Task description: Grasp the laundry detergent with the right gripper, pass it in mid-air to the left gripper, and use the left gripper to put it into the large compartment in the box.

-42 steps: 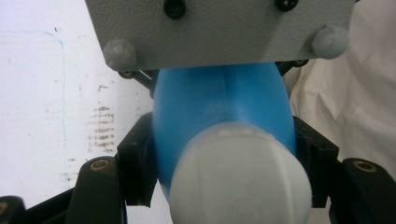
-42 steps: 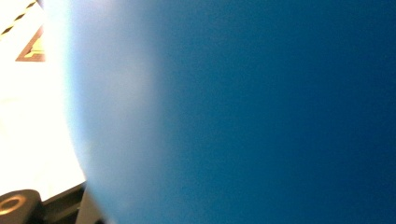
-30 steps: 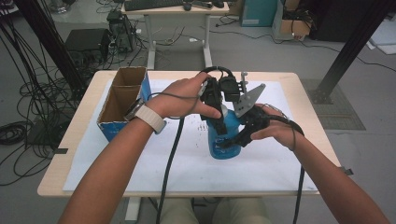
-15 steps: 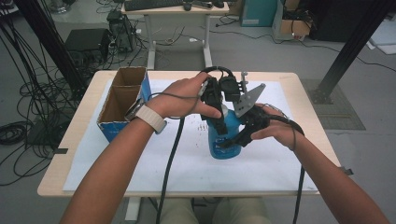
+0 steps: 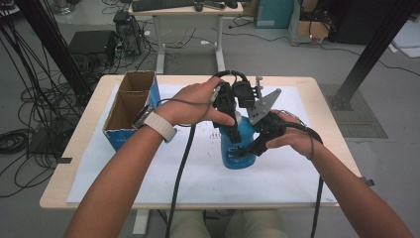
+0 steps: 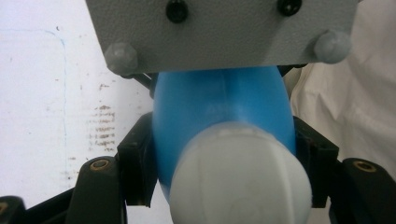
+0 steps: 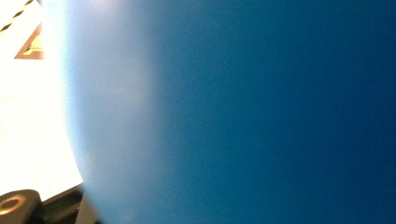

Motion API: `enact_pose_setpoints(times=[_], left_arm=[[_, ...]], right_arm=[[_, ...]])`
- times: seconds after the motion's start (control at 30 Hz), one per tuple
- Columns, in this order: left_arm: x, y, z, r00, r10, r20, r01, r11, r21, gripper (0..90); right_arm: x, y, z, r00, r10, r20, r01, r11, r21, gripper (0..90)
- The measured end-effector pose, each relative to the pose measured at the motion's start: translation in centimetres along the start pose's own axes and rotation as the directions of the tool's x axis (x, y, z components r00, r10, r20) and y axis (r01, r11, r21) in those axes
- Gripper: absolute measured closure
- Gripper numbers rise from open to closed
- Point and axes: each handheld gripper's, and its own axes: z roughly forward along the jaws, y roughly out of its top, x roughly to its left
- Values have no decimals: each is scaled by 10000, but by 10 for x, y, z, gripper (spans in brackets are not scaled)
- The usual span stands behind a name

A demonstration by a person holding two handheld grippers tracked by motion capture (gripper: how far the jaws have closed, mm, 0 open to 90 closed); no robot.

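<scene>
A cardboard box (image 5: 130, 106) stands at the table's (image 5: 79, 148) left edge, well left of the blue bottle (image 5: 238, 146). The bottle stands upright on white paper (image 5: 198, 173) near the table's middle. The left gripper (image 5: 229, 105) comes down on the bottle's top, jaws clamped on its neck just below the white cap (image 6: 240, 179). The right gripper (image 5: 257, 141) is clamped on the bottle's body from the right.
</scene>
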Motion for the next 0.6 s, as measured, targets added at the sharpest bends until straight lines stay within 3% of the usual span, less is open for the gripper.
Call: enact_pose_setpoints(times=[0.6], left_arm=[[1, -1, 0, 9999, 94, 79, -94, 10000, -1, 371]], right_arm=[[0, 0, 1, 10000, 32, -17, -31, 10000, 48, 430]])
